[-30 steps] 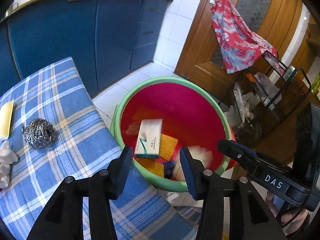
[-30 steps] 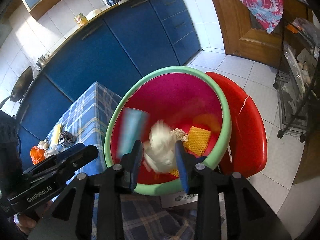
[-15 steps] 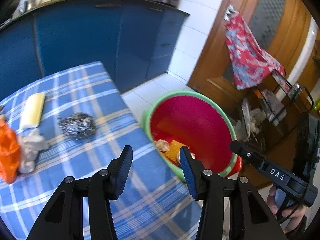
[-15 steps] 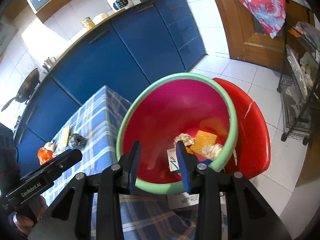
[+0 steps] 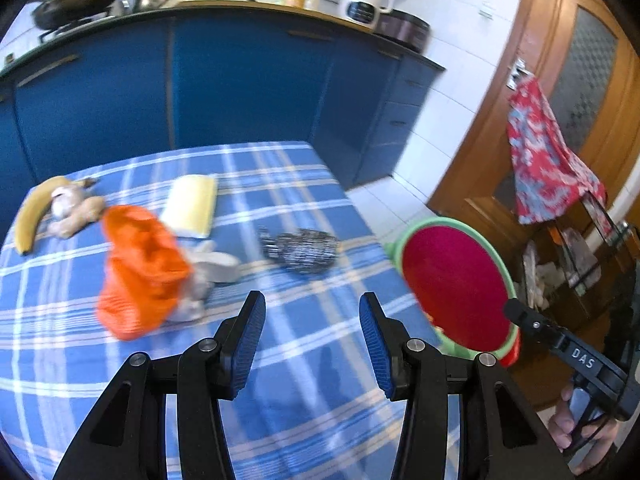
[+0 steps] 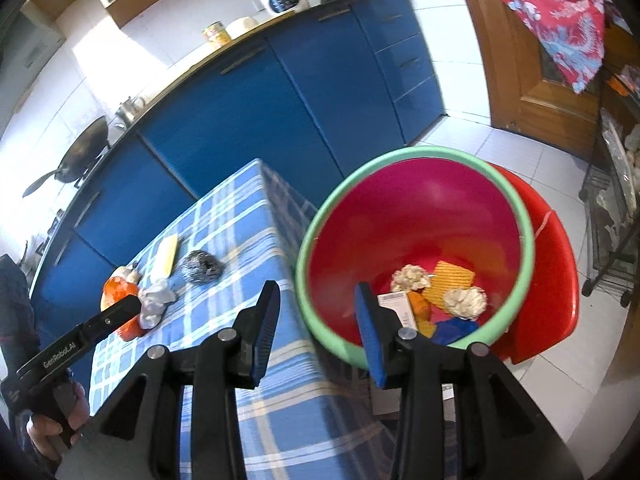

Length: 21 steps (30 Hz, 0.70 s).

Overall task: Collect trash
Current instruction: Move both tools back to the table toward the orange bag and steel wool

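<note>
My left gripper [image 5: 312,338] is open and empty above the blue checked table [image 5: 304,392]. Ahead of it lie an orange bag [image 5: 140,270], crumpled white paper [image 5: 212,270], a steel wool ball [image 5: 300,244], a yellow sponge [image 5: 190,206] and a banana [image 5: 30,214] with ginger [image 5: 72,208]. My right gripper [image 6: 316,322] is open and empty near the table corner, beside the green-rimmed red basin [image 6: 416,232]. The basin holds a white box [image 6: 398,306], paper wads [image 6: 466,300] and a yellow sponge [image 6: 450,282].
Blue kitchen cabinets [image 5: 240,80] stand behind the table. A red basin [image 6: 548,280] sits under the green one on the tiled floor. A wire rack [image 6: 616,208] and a wooden door [image 5: 560,100] with a red cloth [image 5: 548,160] stand at the right.
My left gripper has swung left from the basin to over the table. The box and the white wad dropped into the basin. My right gripper has pulled back and left, empty.
</note>
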Each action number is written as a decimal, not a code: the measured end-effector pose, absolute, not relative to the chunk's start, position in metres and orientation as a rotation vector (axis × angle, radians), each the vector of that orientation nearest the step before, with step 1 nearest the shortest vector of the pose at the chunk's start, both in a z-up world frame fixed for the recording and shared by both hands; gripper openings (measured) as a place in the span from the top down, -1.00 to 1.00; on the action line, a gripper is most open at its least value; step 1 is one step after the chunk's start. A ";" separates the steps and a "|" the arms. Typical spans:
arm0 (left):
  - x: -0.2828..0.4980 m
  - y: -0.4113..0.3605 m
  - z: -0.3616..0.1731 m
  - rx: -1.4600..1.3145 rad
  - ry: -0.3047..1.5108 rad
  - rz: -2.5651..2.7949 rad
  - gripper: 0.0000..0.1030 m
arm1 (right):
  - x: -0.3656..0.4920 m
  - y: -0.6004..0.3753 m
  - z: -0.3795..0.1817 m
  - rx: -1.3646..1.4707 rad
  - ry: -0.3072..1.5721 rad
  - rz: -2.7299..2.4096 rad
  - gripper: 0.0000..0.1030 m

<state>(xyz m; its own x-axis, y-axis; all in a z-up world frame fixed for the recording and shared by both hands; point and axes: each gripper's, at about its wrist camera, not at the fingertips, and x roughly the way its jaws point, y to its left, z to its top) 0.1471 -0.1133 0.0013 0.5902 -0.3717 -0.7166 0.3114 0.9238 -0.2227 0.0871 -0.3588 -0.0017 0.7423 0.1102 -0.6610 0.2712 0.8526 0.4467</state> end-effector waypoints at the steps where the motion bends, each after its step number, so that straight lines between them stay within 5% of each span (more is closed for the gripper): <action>1: 0.147 -0.104 0.002 -0.084 0.845 -0.380 0.03 | 0.089 -0.354 0.000 0.549 0.739 -0.083 0.20; 21: 0.179 -0.006 -0.027 -0.154 0.870 -0.181 0.02 | 0.154 -0.262 0.004 0.419 0.810 0.063 0.14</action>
<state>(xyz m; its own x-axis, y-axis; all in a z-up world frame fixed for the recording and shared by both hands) 0.1794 -0.0055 -0.0274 0.6314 -0.2205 -0.7434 0.0952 0.9735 -0.2079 0.1542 -0.2616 0.0038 0.6925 0.2126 -0.6894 0.1041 0.9161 0.3871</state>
